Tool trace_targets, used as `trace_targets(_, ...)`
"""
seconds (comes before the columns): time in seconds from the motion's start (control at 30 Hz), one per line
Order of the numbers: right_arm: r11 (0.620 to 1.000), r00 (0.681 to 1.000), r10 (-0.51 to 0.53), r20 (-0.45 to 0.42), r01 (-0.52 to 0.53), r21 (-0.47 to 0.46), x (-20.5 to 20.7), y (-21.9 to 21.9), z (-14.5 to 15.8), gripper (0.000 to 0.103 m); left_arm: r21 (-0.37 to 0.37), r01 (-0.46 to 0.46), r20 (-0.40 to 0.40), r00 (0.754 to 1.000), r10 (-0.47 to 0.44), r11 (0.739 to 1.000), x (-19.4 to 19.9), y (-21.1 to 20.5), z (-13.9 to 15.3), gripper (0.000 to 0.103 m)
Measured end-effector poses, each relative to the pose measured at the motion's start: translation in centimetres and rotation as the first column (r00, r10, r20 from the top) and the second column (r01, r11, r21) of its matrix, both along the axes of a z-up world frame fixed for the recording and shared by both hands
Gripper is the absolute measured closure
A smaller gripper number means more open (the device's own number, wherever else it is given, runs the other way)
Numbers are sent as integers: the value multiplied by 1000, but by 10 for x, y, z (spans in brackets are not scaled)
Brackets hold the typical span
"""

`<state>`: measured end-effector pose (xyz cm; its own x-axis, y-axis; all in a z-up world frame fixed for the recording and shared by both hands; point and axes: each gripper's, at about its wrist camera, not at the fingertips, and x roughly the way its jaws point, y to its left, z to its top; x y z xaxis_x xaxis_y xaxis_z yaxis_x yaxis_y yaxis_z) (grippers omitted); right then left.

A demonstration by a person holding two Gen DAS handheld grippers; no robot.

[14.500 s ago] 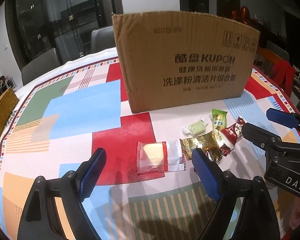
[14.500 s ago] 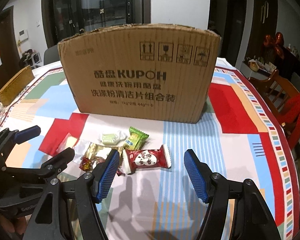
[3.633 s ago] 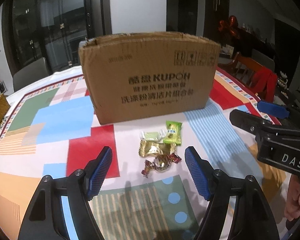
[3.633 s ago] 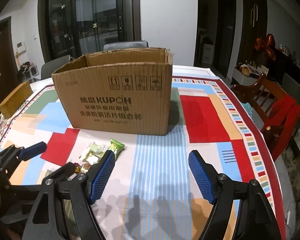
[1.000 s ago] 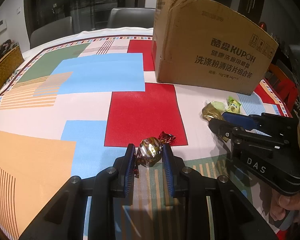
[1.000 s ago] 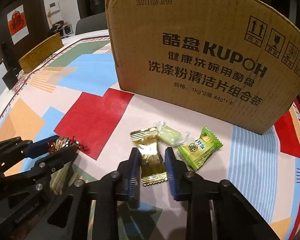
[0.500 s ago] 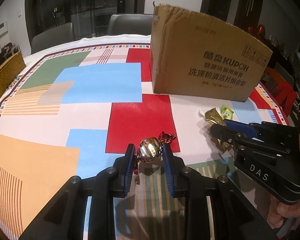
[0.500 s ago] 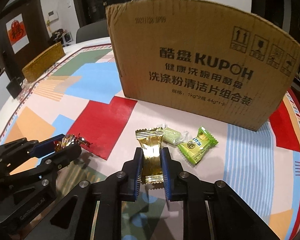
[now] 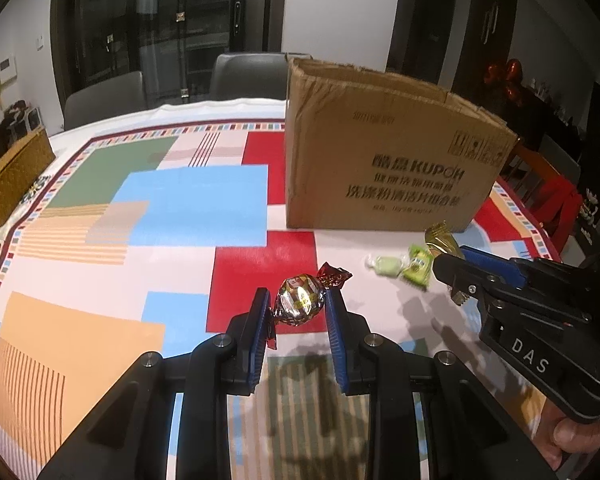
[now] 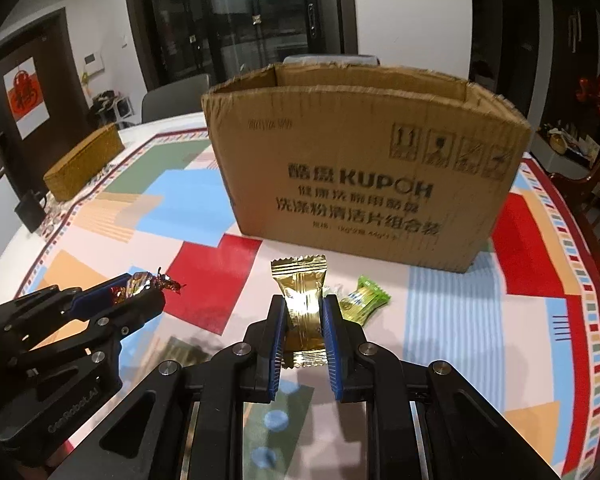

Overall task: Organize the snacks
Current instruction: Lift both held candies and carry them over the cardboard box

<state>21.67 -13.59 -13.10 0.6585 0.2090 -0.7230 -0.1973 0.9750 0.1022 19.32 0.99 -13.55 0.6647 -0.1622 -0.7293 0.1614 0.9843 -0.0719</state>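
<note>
**Two sweets gripped in front of the box**

The right tool [image 10: 303, 312] clamps a gold packet [image 10: 301, 296] just in front of the cardboard box [image 10: 364, 184]. Nearer the box lies a green sweet [image 10: 364, 298] on the surface [image 10: 452, 320]. Left of the box, the left tool [image 10: 134, 290] pinches a foil-wrapped candy [image 10: 142, 280] — well apart from a woven basket [image 10: 84, 162].

Both tools are black plastic frames with blue ribbed pads on the inner faces of their fingers and silver round screw heads at the pivots. The left tool [image 9: 296, 312] reads "GenRobot.AI" on its side; the right tool [image 10: 303, 320] carries white "DAS" lettering.
</note>
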Motion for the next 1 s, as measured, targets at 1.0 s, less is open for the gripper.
trace_targets(1.0, 998, 990, -69, 124, 70, 1, -9, -28, 65, 83, 4, 49, 105, 993, -50, 999, 9, -28, 65, 75)
